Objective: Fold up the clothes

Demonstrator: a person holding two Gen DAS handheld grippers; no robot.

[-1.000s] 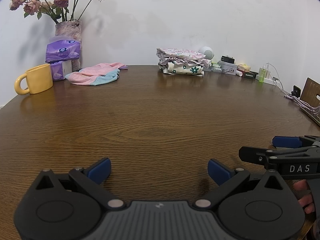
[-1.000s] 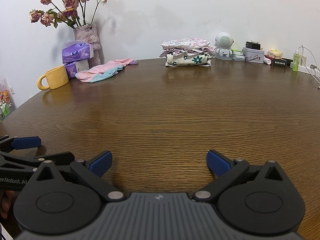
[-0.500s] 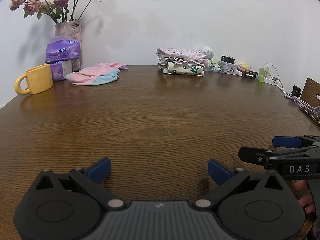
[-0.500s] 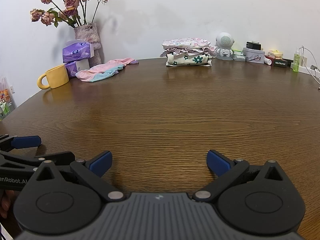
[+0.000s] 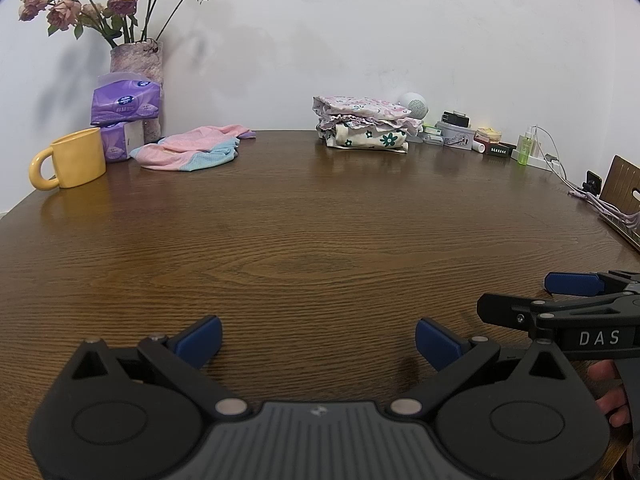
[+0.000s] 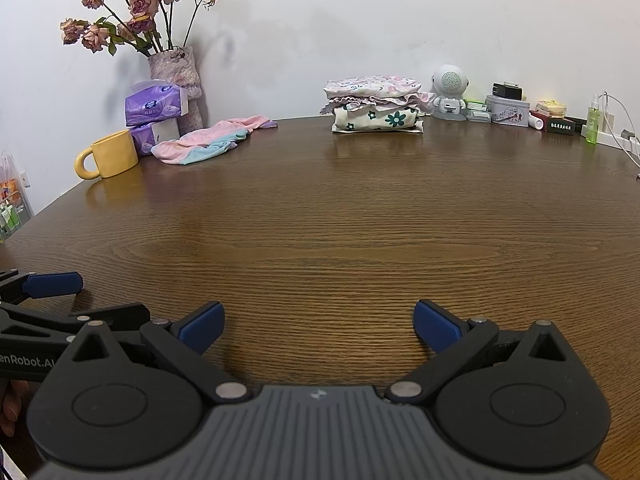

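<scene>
I rest both tongs, left point(image 5: 318, 338) and right point(image 6: 318, 326), spread wide and empty on the near surface point(image 5: 320, 220), because the unfolded pink-and-blue garment point(image 5: 192, 152) lies far-left beside the yellow mug point(image 5: 70, 164).

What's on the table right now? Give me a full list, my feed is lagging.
Table: 1, brown wood.
Loose garment: 1, pink and blue, unfolded, far left.
Folded stack: 1, floral, far centre.
Mug: 1, yellow, far left.
Tissue packs: 2, purple, stacked beside the vase.
Vase: 1, with dried roses.
Robot figure: 1, white, right of the stack.
Green bottle: 1, far right.
Left gripper: open, empty.
Right gripper: open, empty.
</scene>
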